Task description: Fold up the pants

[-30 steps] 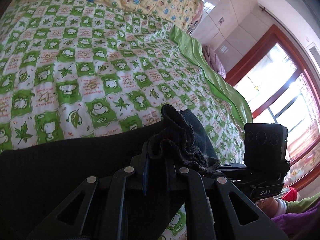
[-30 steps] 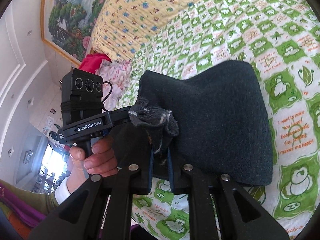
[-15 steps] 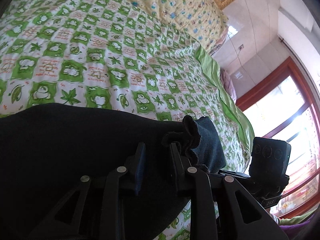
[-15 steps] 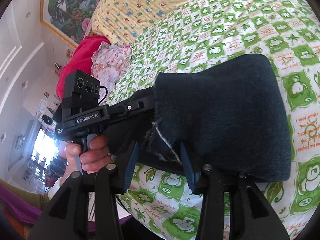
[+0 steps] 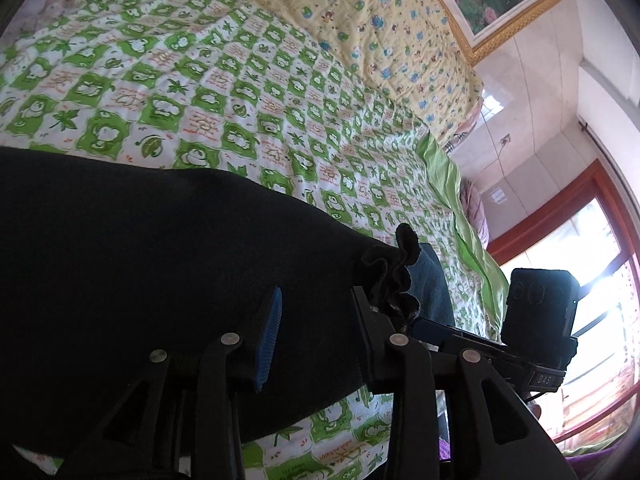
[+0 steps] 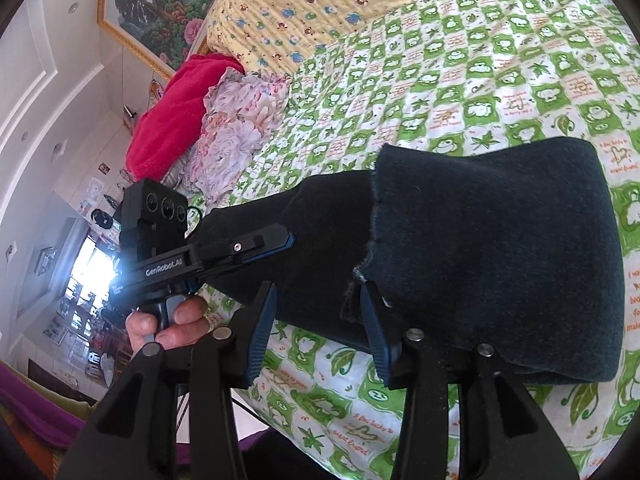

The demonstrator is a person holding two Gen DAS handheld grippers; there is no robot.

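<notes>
The dark pants [image 6: 492, 256] lie folded over on the green-checked bedspread [image 6: 500, 80], top layer ending in a frayed hem [image 6: 370, 240]. My right gripper [image 6: 318, 314] stands open at the near edge, the hem just beside its right finger, no pad pressing on cloth. My left gripper [image 5: 316, 312] hovers over the pants [image 5: 140, 264]; its jaws are opening, with cloth lying flat under the gap and a crumpled hem [image 5: 394, 280] beside its right finger. Each view shows the other gripper: the left gripper [image 6: 280, 240] held by a hand [image 6: 168, 320], the right gripper [image 5: 434, 326] at the far right.
A yellow printed quilt [image 5: 360, 12] lies at the head of the bed, with a red blanket [image 6: 172, 116] and a floral pillow [image 6: 236, 128] beside it. A framed painting [image 6: 156, 4] hangs on the wall. The bed's green edge [image 5: 460, 208] drops off towards a red-framed window [image 5: 580, 208].
Both grippers held the bunched hem a second ago and have let it go, jaws now apart. The hem has dropped onto the folded pants. The left gripper has slid sideways along the cloth.
</notes>
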